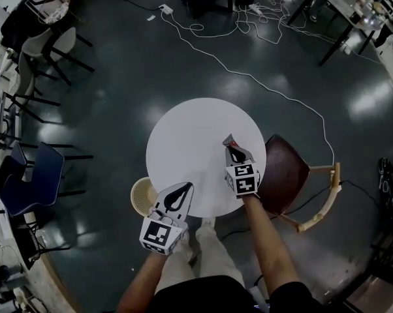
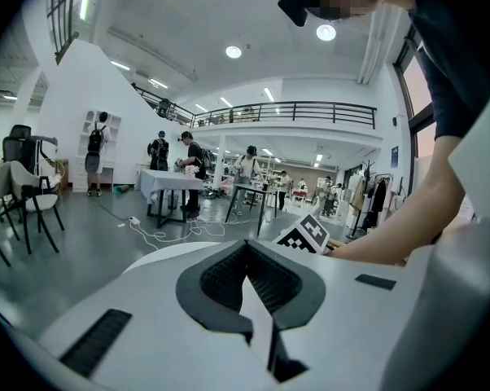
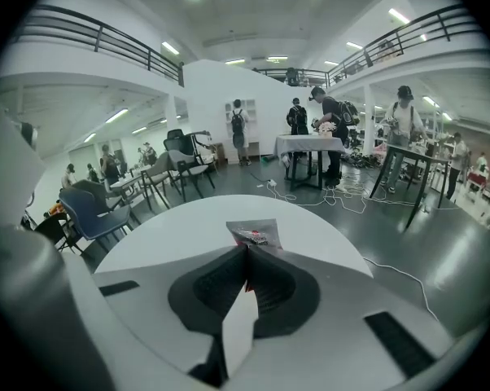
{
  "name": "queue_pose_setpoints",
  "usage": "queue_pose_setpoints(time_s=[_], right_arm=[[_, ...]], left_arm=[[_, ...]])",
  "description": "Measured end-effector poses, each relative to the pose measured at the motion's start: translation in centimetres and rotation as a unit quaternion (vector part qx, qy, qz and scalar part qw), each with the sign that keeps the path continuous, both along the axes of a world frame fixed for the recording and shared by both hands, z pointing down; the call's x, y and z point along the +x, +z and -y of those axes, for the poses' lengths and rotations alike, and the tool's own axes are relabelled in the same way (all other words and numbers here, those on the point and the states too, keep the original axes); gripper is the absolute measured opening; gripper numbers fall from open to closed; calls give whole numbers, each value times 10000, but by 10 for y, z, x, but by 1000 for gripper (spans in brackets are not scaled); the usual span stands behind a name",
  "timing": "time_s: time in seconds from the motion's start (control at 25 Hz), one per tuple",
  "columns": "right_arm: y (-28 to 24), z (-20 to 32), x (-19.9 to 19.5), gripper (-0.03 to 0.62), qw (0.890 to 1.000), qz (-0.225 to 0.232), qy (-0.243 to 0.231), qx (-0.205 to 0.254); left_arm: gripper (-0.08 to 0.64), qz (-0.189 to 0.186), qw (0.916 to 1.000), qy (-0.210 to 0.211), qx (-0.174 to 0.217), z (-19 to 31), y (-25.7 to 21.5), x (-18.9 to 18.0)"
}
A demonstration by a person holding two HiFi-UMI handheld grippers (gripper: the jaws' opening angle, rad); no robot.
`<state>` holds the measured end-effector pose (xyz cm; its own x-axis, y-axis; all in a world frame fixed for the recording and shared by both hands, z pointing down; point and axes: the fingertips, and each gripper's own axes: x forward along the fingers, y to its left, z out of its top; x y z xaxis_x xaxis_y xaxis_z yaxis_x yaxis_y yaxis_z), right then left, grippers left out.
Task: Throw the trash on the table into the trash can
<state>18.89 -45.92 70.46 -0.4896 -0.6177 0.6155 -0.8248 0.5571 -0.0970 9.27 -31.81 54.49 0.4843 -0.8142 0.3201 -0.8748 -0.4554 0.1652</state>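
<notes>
The wrapper (image 3: 255, 234) is pinched at the tip of the right gripper (image 3: 246, 251).

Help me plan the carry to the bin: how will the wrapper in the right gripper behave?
The wrapper looks like thin film, so it is probably very light and floppy. It sticks out past the right gripper from one pinched edge, so it may flap. Its shiny surface could slip, though the jaws are closed on it.
</notes>
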Motion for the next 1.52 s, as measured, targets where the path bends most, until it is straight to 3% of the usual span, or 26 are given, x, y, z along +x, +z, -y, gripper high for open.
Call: queue_pose_setpoints(time_s=[0.36, 0.72, 1.04, 1.2, 1.52], right_arm=[[-58, -22, -10, 25, 9993, 154, -219, 268], [-143, -46, -20, 25, 9950, 310, -537, 783], [-229, -69, -35, 25, 9876, 506, -769, 1271], [-263, -79, -40, 25, 9829, 604, -944, 1463], [-292, -95, -56, 25, 9735, 761, -1262, 1748]], left_arm=[[15, 3, 9999, -162, 54, -10, -29, -10], [15, 72, 9988, -279, 395, -24, -79, -19], [15, 164, 9972, -393, 615, -31, -120, -32], [15, 18, 9963, -502, 698, -33, -141, -33], [15, 288, 9940, -693, 802, -46, -151, -38]])
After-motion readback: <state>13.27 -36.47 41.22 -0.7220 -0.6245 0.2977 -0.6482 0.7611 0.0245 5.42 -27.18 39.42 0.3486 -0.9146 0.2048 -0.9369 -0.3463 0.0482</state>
